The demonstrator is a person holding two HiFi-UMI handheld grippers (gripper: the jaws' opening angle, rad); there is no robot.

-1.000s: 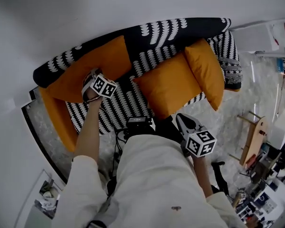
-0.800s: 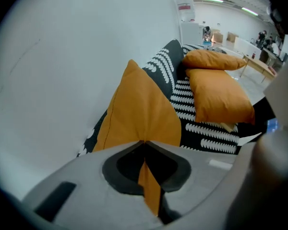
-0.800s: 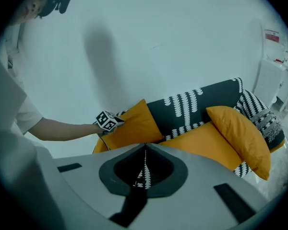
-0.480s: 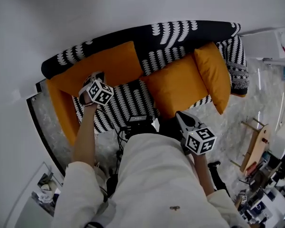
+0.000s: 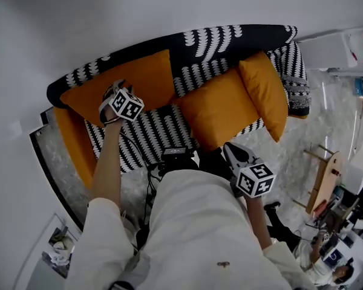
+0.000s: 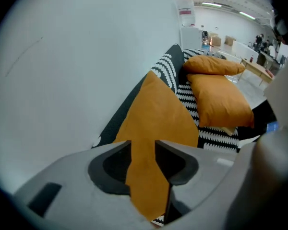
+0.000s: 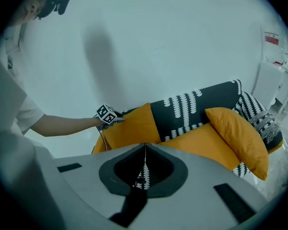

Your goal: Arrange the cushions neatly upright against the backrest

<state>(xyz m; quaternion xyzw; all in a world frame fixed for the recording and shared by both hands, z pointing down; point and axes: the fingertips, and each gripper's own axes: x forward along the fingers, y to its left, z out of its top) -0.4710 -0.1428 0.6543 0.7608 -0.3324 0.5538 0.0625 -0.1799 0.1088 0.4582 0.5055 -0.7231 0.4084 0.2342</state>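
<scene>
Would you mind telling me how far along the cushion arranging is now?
Done: the left cushion stands upright against the backrest. In hand: the left gripper has just been opening its jaws with that cushion's edge between them; the right gripper is shut and empty. Left: the middle cushion lies slumped on the seat and the right cushion leans at the armrest end.

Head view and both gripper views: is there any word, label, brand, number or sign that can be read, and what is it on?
No text is readable.
Red-and-white label on the wall: too small and blurred.
Left cube and right cube: black-and-white square patterns only, no letters.
</scene>
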